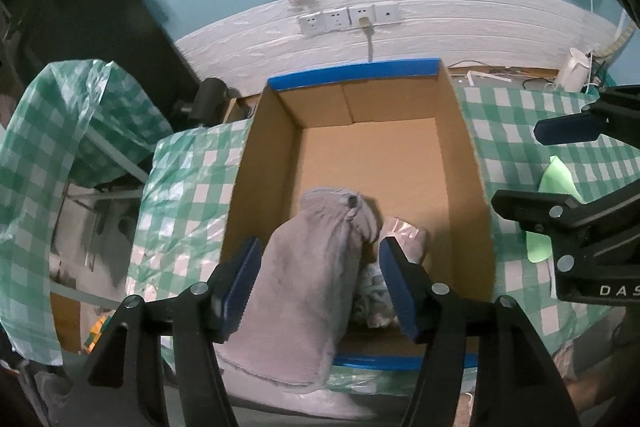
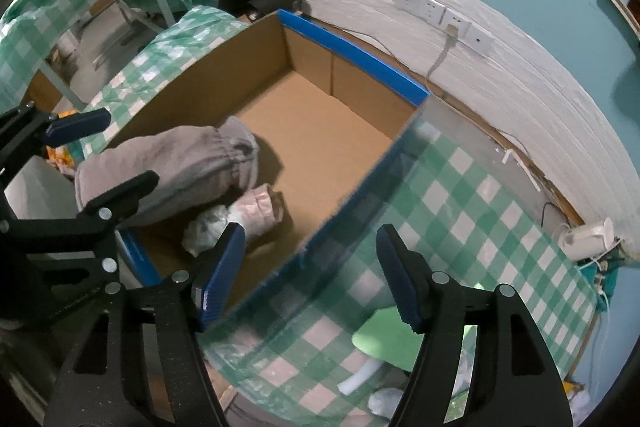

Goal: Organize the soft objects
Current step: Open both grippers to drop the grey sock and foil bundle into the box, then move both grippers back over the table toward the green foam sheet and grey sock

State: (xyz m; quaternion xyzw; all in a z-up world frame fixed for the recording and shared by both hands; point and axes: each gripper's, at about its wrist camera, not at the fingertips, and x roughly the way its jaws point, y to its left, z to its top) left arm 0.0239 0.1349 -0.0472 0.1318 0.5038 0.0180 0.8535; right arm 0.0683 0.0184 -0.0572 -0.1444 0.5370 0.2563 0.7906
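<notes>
An open cardboard box (image 1: 264, 163) with blue-taped edges stands on the checked tablecloth. A grey fleece garment (image 1: 312, 267) hangs over its near edge, with the gathered end inside. Beside it in the box lie a pink wrapped bundle (image 1: 404, 235) and a crumpled white cloth (image 1: 374, 287). My left gripper (image 1: 320, 251) is open and straddles the garment, with its pads clear of the fabric. My right gripper (image 2: 311, 233) is open over the box's (image 2: 224, 67) right wall, with nothing between its fingers. The right wrist view also shows the grey garment (image 2: 180, 163), pink bundle (image 2: 260, 207) and white cloth (image 2: 208, 227).
A green-and-white checked plastic cloth (image 1: 520, 131) covers the table around the box. A light green sheet (image 2: 384, 339) lies on it to the right. Wall sockets (image 1: 348, 17) with a plugged cable sit behind. A white appliance (image 1: 576, 67) stands at the far right. Another covered table (image 1: 60, 131) is to the left.
</notes>
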